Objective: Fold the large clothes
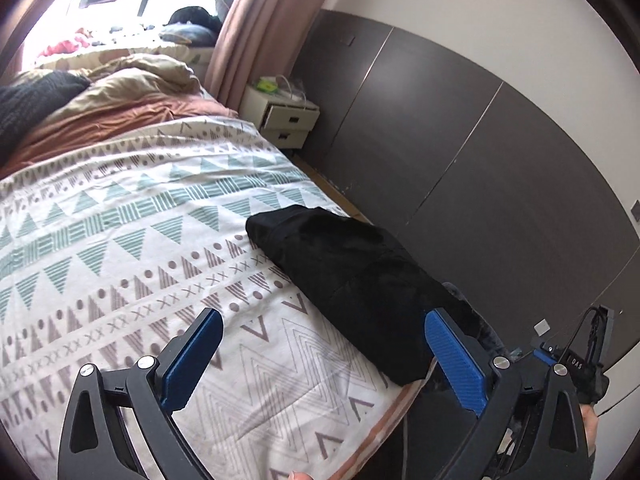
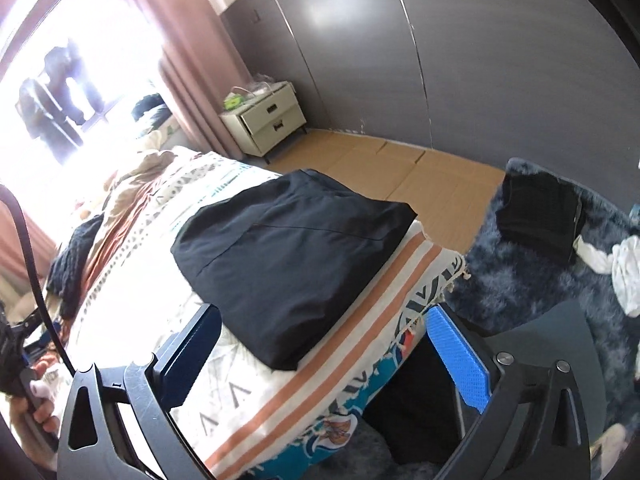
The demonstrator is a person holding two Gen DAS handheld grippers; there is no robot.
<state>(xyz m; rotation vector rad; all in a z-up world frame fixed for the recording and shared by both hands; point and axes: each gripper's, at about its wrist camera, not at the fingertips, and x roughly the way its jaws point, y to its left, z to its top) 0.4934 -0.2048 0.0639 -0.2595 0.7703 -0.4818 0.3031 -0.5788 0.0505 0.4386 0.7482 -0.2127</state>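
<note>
Black garment (image 2: 288, 256) lies folded into a thick rectangular bundle on the bed (image 1: 132, 240), close to its corner, above the blue rug (image 2: 520, 280). Left gripper (image 1: 320, 360) and right gripper (image 2: 324, 360) both spread wide, nothing between the jaws, clear of the cloth. Fabric looks soft, limp, light, somewhat slick. Likely best pinched at a folded edge through all layers, else the layers slide apart.

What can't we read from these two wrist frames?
- Black folded garment: near corner hidden by a finger, left wrist view.
- Window area: glare whites out detail, right wrist view.
- Clothes on rug: cut by the frame edge.
- Items on nightstand: too small.
</note>
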